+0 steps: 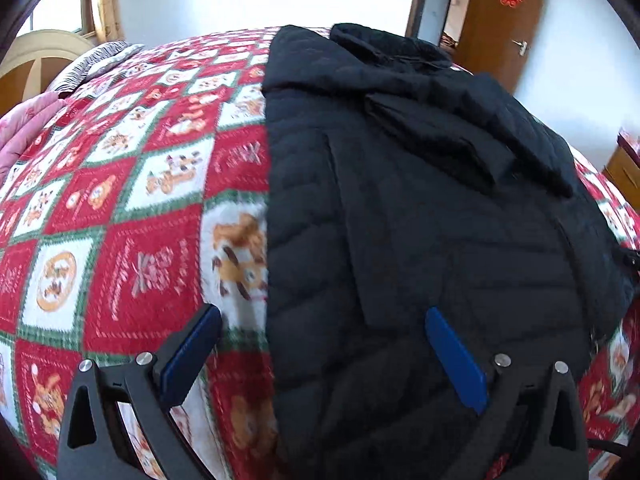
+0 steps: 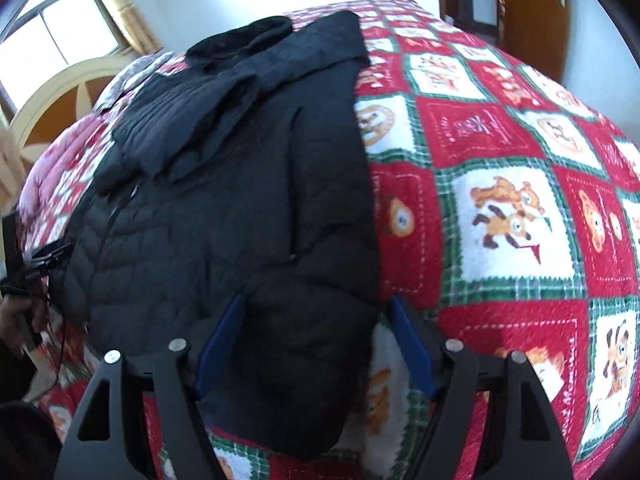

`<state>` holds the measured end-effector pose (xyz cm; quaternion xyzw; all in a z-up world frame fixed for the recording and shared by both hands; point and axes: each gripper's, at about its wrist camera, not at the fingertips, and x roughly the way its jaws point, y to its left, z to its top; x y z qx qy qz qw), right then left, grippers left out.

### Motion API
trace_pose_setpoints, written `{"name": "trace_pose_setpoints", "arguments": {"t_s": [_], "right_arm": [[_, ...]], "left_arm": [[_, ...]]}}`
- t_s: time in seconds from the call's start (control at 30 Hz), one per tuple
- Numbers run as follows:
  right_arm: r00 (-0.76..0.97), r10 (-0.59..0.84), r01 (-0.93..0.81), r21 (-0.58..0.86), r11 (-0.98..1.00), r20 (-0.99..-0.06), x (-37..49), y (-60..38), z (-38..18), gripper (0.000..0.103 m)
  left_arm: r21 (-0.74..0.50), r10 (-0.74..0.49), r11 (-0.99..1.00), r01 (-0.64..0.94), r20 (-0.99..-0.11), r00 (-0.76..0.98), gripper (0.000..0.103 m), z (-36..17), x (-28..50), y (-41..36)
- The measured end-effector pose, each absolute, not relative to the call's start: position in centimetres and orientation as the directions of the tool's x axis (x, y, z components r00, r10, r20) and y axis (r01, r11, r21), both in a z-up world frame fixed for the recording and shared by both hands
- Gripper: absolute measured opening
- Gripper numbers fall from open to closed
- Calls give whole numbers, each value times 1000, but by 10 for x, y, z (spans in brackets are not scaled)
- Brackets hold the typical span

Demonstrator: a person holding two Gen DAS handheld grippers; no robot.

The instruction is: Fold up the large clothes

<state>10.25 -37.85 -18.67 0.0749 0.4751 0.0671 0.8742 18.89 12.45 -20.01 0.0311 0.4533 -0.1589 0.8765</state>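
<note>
A black quilted puffer coat (image 1: 420, 208) lies flat on the bed, sleeves folded across its upper part, collar at the far end. It also shows in the right wrist view (image 2: 240, 200). My left gripper (image 1: 322, 344) is open, its blue-padded fingers astride the coat's near left edge. My right gripper (image 2: 316, 332) is open, its fingers either side of the coat's near right hem corner, not closed on it.
The bed wears a red, white and green patchwork blanket (image 1: 132, 208) with bear prints. A pink quilt (image 1: 24, 128) and a striped pillow (image 1: 96, 60) lie at the head. A wooden door (image 1: 504, 20) stands beyond the bed. The left gripper's handle and hand show at the right wrist view's left edge (image 2: 24, 280).
</note>
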Motion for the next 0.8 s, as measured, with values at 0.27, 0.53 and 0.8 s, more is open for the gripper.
{"name": "trace_pose_setpoints", "arguments": {"t_s": [0.27, 0.53, 0.8], "right_arm": [[594, 239, -27, 278, 960, -768, 93, -388, -181, 25], [580, 351, -23, 416, 909, -735, 85, -397, -181, 24], [548, 287, -60, 305, 950, -785, 90, -370, -191, 57]], "left_arm": [[-108, -322, 920, 377, -756, 569, 65, -193, 163, 118], [-133, -379, 899, 417, -712, 591, 38, -178, 149, 122], [-81, -290, 936, 342, -729, 620, 72, -194, 153, 117]]}}
